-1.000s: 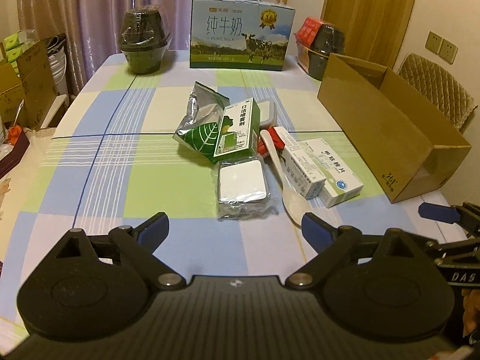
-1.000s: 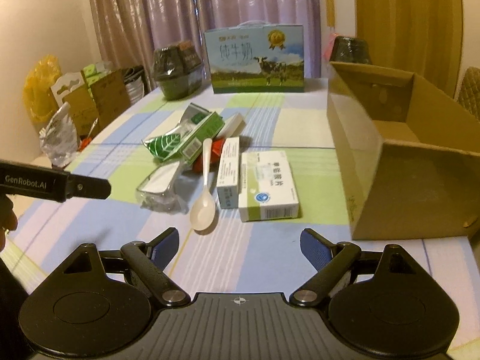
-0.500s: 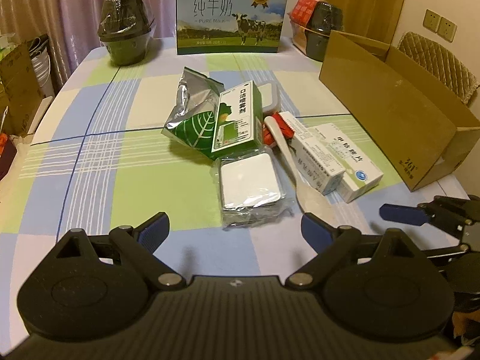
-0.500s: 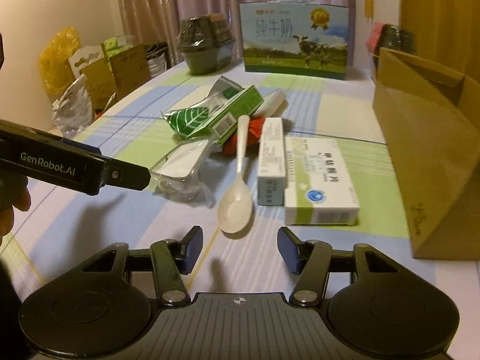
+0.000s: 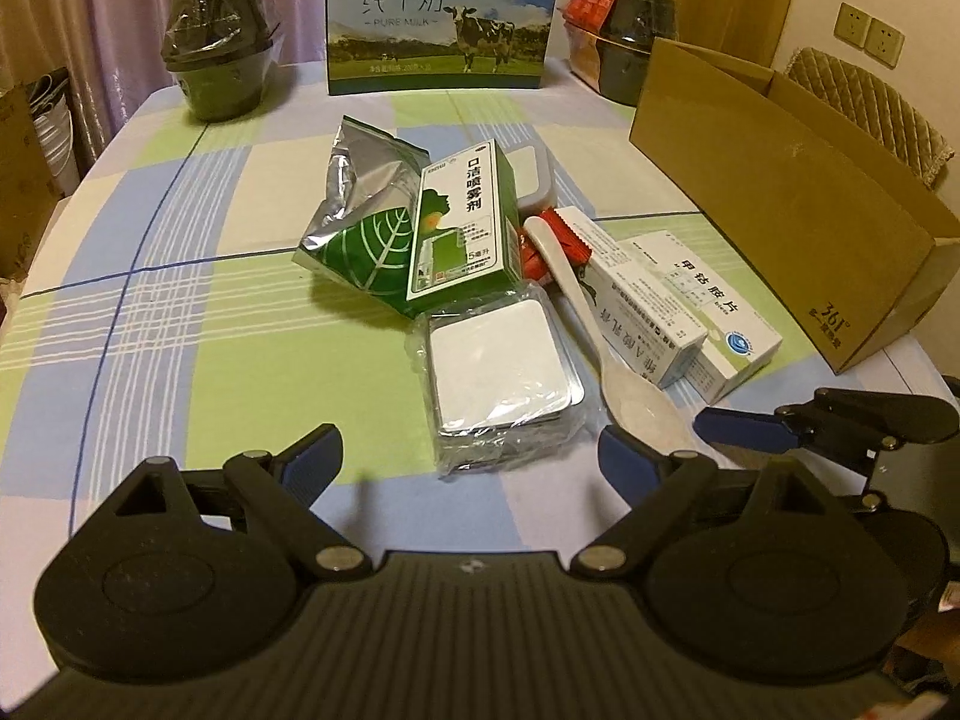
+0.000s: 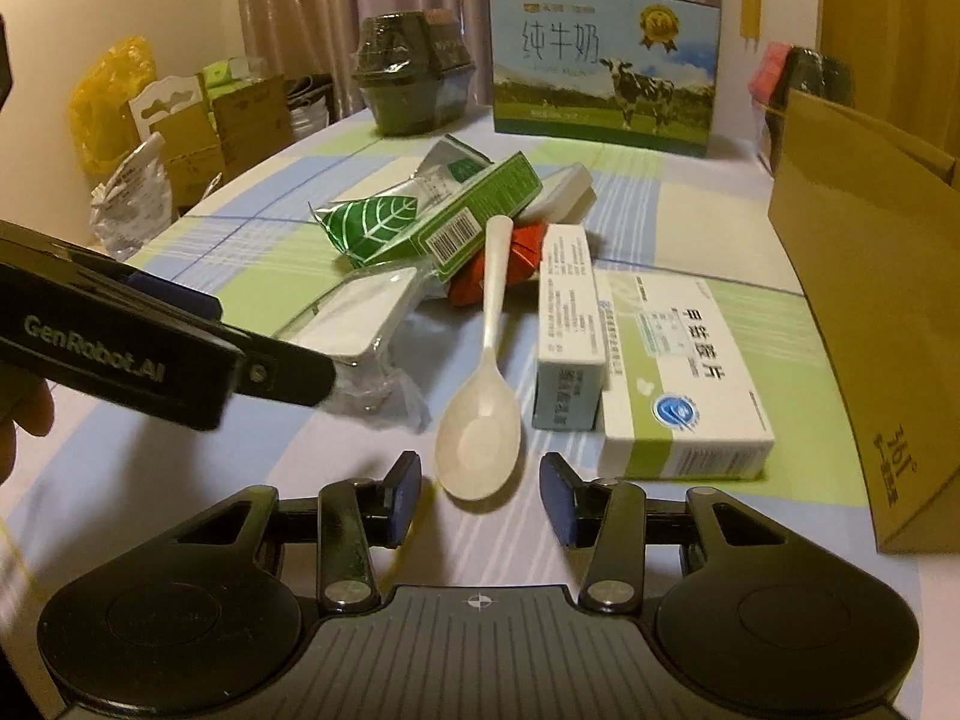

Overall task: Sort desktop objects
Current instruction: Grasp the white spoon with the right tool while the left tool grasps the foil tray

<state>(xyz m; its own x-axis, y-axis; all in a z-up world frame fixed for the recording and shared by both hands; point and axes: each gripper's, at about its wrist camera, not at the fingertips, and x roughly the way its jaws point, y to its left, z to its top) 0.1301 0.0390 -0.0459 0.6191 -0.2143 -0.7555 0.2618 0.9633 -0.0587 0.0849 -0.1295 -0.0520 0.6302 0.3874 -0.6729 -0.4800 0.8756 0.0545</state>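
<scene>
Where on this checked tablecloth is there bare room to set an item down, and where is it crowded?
Free: the wide stretch left of the green leaf-print foil pouch, reaching back to the dark wrapped bowl. Also free: the strip between the pile and the blue milk carton. Crowded: around the white plastic spoon, beside the open brown cardboard box.

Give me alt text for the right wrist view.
The right gripper, jaws closing and empty, points at a white spoon just ahead on the checked tablecloth. Medicine boxes lie right, the left gripper reaches in left.
</scene>
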